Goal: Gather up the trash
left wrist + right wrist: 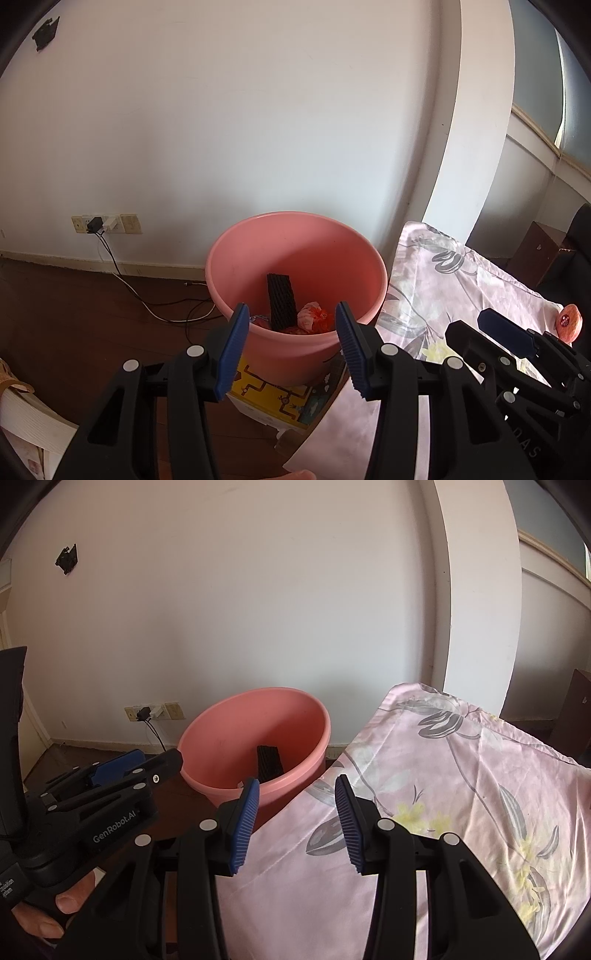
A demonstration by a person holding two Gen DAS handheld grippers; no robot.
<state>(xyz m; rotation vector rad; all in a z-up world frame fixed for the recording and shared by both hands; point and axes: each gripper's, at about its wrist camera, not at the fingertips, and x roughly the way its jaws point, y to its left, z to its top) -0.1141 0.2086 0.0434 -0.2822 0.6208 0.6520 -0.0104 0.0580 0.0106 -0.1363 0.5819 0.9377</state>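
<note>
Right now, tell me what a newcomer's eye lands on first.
The pink bucket stands on the floor against the white wall, with a black mesh piece and an orange crumpled bag inside. Beside it lies a pink floral cloth. Both the left claw and right claw hang open, empty.

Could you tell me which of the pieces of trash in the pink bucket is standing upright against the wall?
The black ribbed foam piece in the pink bucket: it leans upright against the inner wall, while the crumpled orange-and-white wrapper beside it lies low on the bottom.
</note>
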